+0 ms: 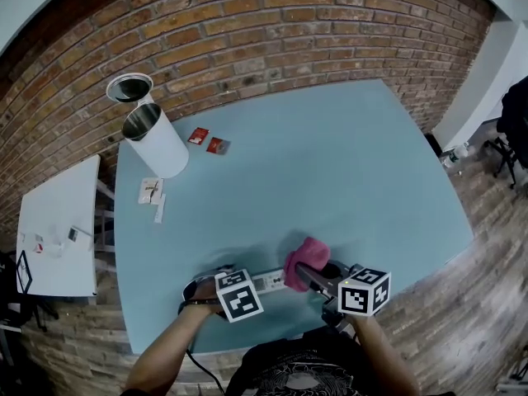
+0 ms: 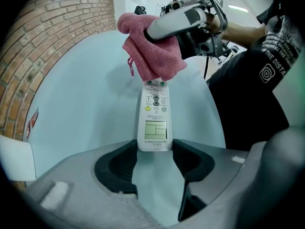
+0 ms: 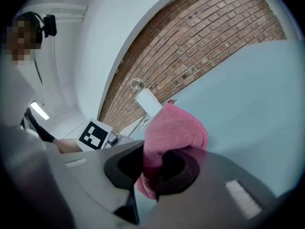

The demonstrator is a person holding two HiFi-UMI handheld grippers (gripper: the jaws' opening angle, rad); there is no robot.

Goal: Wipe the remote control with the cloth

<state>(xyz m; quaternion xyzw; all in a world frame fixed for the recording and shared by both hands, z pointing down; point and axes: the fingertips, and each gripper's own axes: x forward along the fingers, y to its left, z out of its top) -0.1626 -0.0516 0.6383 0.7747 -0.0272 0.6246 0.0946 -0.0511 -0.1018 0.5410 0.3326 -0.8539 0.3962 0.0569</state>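
My two tools: left tool (image 2: 153,152) has its jaws closed on the near end of the one remote (image 2: 155,120), pads touching both its sides. Right tool (image 3: 155,165) has its jaws clamped on the one pink cloth (image 3: 175,128), a fold bunched between them and the rest bulging out in front.

The cloth sits on the remote's far end. The remote lies flat on the tabletop (image 1: 346,163) near my edge, screen and buttons up.

Further out, far left corner: two cups, one white (image 1: 157,143), one (image 1: 129,87) behind it by the brick wall. Two red packets (image 1: 207,140) just beside them, two white paper slips (image 1: 153,196) nearer me.

Hidden or unclear:
- The remote's far end is under the cloth.
- In the head view my left marker cube covers part of the remote.
- The right gripper view doesn't show the remote.
- The remote's print is too small to read.
- The rear cup's body is mostly hidden.
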